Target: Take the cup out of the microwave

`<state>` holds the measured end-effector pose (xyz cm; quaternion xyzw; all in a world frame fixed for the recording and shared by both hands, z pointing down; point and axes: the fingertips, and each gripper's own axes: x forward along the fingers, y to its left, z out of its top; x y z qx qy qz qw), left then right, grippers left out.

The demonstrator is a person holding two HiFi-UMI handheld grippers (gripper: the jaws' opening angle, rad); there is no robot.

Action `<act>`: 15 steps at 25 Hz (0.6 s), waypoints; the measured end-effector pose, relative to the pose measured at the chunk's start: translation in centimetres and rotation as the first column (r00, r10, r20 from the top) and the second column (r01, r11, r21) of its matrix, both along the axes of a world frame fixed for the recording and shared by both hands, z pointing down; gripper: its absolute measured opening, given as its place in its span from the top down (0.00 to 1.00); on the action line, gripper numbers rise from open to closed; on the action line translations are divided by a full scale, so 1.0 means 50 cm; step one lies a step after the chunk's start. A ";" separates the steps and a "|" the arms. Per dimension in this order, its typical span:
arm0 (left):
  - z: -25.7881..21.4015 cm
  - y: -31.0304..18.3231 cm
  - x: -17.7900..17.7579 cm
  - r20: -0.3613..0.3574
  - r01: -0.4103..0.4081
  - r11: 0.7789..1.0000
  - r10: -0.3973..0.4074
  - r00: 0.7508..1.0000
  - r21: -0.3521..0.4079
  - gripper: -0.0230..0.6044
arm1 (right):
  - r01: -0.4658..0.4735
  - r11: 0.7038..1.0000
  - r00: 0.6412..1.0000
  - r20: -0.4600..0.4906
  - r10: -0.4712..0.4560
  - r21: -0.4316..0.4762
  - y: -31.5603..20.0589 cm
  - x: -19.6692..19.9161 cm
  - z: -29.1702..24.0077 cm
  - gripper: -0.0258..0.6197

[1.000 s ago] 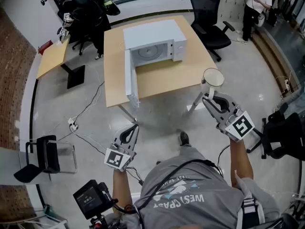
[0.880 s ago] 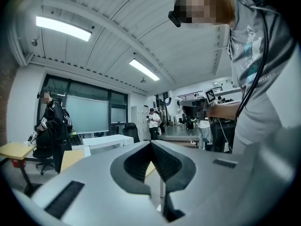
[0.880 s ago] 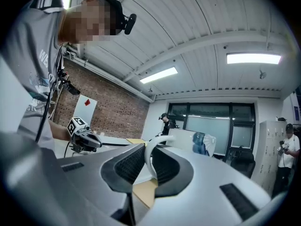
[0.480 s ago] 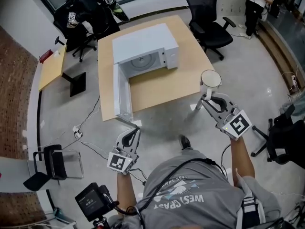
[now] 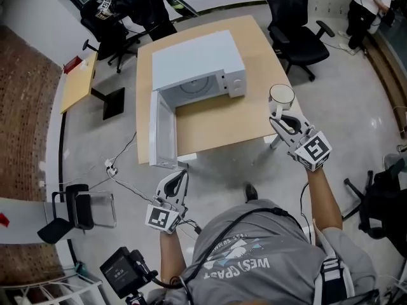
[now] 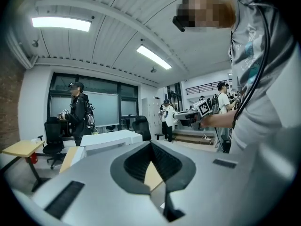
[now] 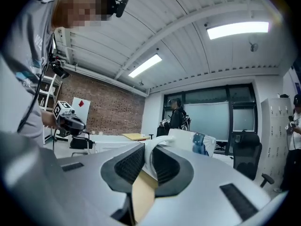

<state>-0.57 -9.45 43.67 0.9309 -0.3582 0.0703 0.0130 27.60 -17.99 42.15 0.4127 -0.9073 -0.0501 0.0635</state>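
Pointing level, right gripper [image 5: 277, 114] pinching the cup [image 5: 282, 95] by its handle [image 7: 147, 155]

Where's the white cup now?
Head view, right side: the white cup hangs by its handle in the right gripper, beside the wooden table, outside the white microwave.

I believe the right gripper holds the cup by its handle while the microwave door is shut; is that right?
Not quite: the door is open, as the head view shows. The right gripper does hold the cup by its handle.
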 end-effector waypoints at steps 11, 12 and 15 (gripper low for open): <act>0.030 -0.055 0.008 0.061 0.114 0.990 -0.109 0.992 -0.081 0.89 | -0.057 0.994 0.996 -0.078 0.050 -0.098 -0.253 0.089 0.182 0.88; 0.038 -0.059 0.007 0.075 0.121 0.988 -0.114 0.991 -0.094 0.89 | -0.063 0.992 0.995 -0.084 0.055 -0.106 -0.276 0.094 0.202 0.88; 0.069 -0.071 0.013 0.117 0.132 0.982 -0.117 0.986 -0.134 0.89 | -0.078 0.989 0.994 -0.088 0.068 -0.125 -0.342 0.109 0.259 0.88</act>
